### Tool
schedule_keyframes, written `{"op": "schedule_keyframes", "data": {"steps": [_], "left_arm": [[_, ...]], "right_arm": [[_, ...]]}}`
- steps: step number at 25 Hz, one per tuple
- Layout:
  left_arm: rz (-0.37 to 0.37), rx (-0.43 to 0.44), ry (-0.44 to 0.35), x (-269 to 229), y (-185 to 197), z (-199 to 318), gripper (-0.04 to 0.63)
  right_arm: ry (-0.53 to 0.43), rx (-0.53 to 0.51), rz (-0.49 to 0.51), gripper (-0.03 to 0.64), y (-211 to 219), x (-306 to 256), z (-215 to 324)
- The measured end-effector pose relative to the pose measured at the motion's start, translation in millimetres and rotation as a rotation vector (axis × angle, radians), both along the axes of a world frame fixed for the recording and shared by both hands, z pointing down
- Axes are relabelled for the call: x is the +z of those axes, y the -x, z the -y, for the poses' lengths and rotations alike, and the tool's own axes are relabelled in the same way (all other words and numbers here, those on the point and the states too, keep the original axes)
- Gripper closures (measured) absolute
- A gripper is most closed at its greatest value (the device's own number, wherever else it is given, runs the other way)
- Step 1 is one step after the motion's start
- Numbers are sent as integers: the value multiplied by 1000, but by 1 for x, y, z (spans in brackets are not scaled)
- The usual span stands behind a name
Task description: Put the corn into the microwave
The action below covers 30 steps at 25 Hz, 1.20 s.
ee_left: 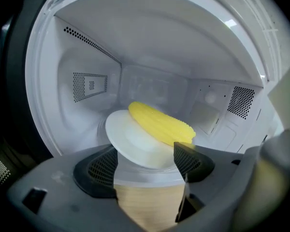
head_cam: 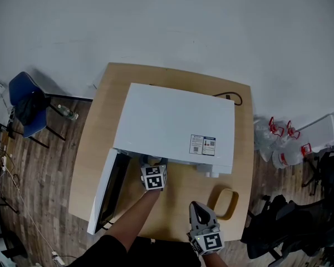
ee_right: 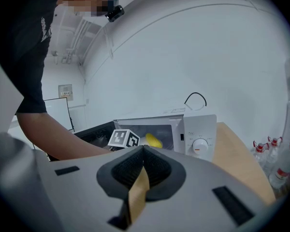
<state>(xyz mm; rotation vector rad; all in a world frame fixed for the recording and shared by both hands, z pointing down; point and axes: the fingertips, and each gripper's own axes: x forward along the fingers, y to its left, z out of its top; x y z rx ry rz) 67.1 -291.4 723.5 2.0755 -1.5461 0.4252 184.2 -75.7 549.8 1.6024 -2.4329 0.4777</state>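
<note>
As the head view looks down, the left hand-held gripper point(head_cam: 152, 168) reaches into the open microwave point(head_cam: 175, 121). In its own view the jaws are wide apart, gripping nothing, with the corn point(ee_left: 159, 122) on a plate point(ee_left: 133, 141) inside. In its view, the right hand-held gripper point(ee_right: 143, 151) is closed and empty.

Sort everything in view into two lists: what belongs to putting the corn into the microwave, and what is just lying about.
Job: corn, white plate, microwave, its open door, left gripper (open).

Lying about: yellow oval object, blue chair, red-capped bottles, right gripper (shut, idle).
</note>
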Motion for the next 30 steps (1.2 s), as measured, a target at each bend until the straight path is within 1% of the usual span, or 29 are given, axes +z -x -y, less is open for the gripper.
{"op": "schedule_keyframes", "data": {"steps": [2,3,7,8,9,10,11,14,16,18,23,27,30], "left_arm": [[-17,-12,9,0,1,1,261],[-38,-21,15,-1,1,1,261],[-193,-70,46,-8,5,2,261],[-219,-73,53,-9,6,2,261],[-228,-68,59,-10,6,2,261],[-217,-57,65,-9,5,1,261],[-189,-41,69,-8,5,0,261],[-63,2,91,-1,4,-3,261],[-13,11,104,3,5,-4,258],[-10,0,109,7,7,-6,252],[-70,-48,113,10,9,-4,238],[-76,-53,108,10,10,-1,233],[-76,-57,89,10,11,-1,233]], "right_arm": [[2,0,1,558,1,0,0],[1,-1,2,558,1,0,0],[-4,-3,5,558,3,-1,0],[-4,-4,6,558,3,-1,0],[-5,-4,8,558,4,-1,0],[-7,-6,9,558,5,-2,0],[-7,-8,12,558,7,-3,0],[8,-22,18,558,13,-9,3],[9,-20,17,558,11,-7,2],[-11,-13,22,558,8,-5,2],[-3,0,4,558,1,0,0],[1,4,5,558,1,1,1],[4,-3,7,558,3,0,2]]}}
